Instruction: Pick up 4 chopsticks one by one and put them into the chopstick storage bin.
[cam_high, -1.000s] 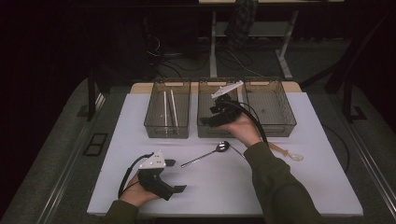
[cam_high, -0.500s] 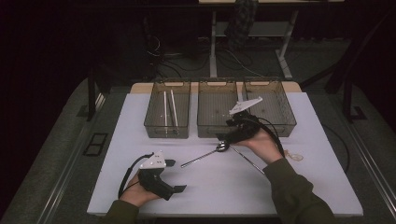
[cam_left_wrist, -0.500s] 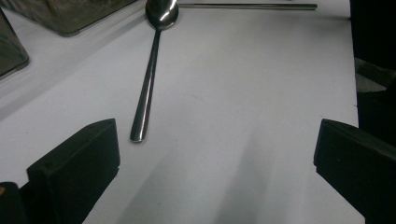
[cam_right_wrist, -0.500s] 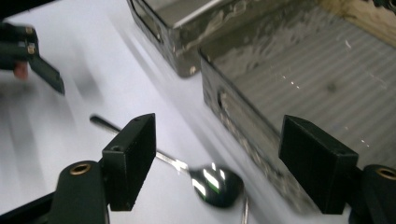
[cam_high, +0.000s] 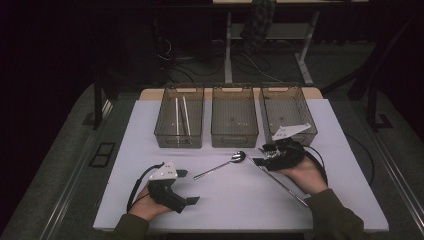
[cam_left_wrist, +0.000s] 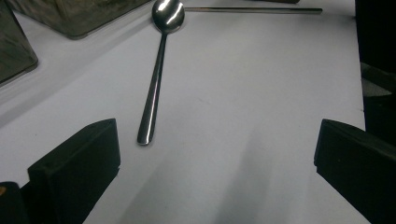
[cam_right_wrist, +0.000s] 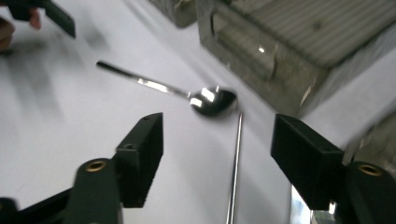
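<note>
A steel spoon (cam_high: 220, 166) lies on the white table (cam_high: 150, 150), bowl toward the bins. A thin metal rod (cam_high: 282, 184) lies slantwise just right of it. My right gripper (cam_high: 261, 156) hovers low over the rod's far end. In the right gripper view the rod (cam_right_wrist: 233, 172) lies on the table between the jaws, untouched, with the spoon (cam_right_wrist: 205, 100) just beyond. These jaws have just been closing a little and stand open (cam_right_wrist: 217, 154). My left gripper (cam_high: 188, 187) rests open near the front left. Its own view shows the spoon (cam_left_wrist: 156, 79) ahead.
Three clear bins stand in a row at the back: the left bin (cam_high: 179, 142) holds two pale sticks (cam_high: 177, 117), then come the middle bin (cam_high: 235, 142) and the right bin (cam_high: 287, 87). The right gripper's cable (cam_high: 320, 160) loops by the wrist.
My right gripper has come from over the middle bin toward the front right and down to the rod's end by the spoon. The left hand has stayed put.
</note>
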